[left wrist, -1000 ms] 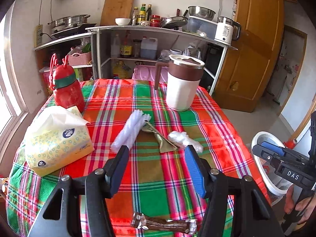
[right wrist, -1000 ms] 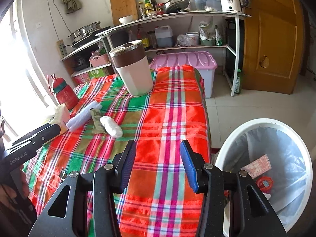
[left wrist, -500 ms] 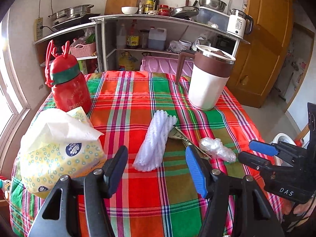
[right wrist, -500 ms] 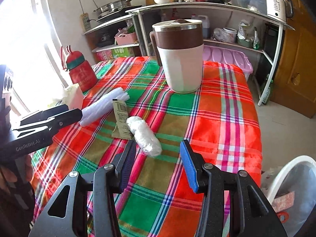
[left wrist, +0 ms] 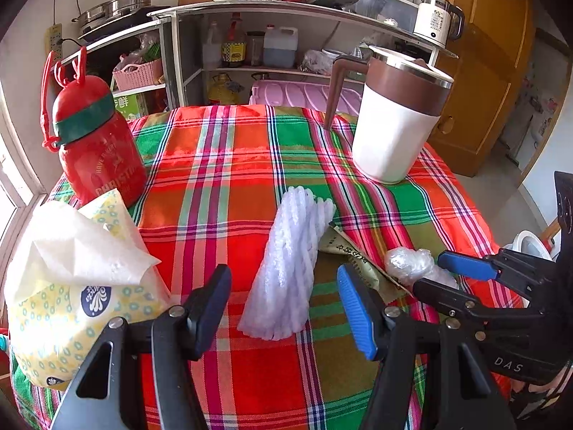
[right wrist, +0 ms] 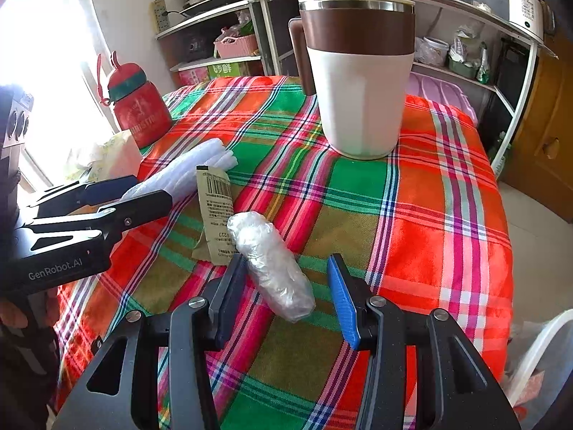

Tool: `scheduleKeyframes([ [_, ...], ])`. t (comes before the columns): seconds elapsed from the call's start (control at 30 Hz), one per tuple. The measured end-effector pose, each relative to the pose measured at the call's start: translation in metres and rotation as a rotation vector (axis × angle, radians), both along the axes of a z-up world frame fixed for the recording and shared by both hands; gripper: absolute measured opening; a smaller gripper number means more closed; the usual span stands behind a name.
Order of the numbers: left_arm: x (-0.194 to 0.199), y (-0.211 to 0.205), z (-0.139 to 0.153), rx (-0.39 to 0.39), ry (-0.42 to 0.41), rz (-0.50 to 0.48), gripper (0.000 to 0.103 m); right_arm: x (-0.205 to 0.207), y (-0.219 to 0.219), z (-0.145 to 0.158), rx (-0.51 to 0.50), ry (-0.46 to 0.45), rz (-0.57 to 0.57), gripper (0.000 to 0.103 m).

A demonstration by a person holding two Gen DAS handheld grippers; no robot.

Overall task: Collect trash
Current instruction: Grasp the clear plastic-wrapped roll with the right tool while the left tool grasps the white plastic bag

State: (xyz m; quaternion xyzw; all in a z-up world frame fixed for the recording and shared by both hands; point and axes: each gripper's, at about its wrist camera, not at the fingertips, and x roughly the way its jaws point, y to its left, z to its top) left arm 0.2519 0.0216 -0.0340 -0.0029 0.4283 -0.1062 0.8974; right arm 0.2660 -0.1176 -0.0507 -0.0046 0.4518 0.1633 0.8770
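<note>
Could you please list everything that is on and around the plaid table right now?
White fuzzy stick bundle: one, table centre.
Olive paper sachet: one, flat, beside the bundle.
Crumpled clear plastic wad: one, between the right gripper's open fingers.
White-and-brown lidded jug: one, far side.
Red bottle: one, far left.
Yellow tissue pack: one, near left.
Plaid tablecloth: one, red-green.
White bin: one, floor, right.
Left gripper: open over the bundle.
Right gripper: open.

A red bottle, tissue pack and mug stand on the plaid tablecloth.
</note>
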Motion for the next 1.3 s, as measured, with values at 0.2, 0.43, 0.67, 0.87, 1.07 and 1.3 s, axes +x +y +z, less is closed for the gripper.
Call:
scheduleKeyframes([
  [0.2, 0.009, -0.005, -0.006, -0.007, 0.012, -0.015, 0.063, 0.004, 0.004, -0.001, -0.015, 0.003, 0.014, 0.047],
  [0.43, 0.009, -0.009, -0.007, 0.011, 0.011, -0.026, 0.048, 0.004, 0.008, -0.003, -0.011, -0.001, 0.014, 0.035],
  [0.67, 0.007, -0.009, -0.007, 0.006, 0.010, -0.025, 0.033, 0.003, 0.009, -0.004, -0.003, 0.002, 0.008, 0.027],
  [0.87, 0.001, -0.010, -0.004, 0.014, -0.005, -0.021, 0.030, 0.000, 0.005, -0.002, 0.014, -0.006, -0.014, 0.026],
  [1.07, -0.011, -0.011, 0.007, 0.004, -0.028, -0.019, 0.030, -0.008, 0.000, 0.006, 0.032, -0.029, -0.037, 0.026],
  [1.3, -0.029, -0.015, 0.023, -0.004, -0.066, -0.024, 0.030, -0.024, -0.007, 0.019, 0.060, -0.058, -0.059, 0.026],
])
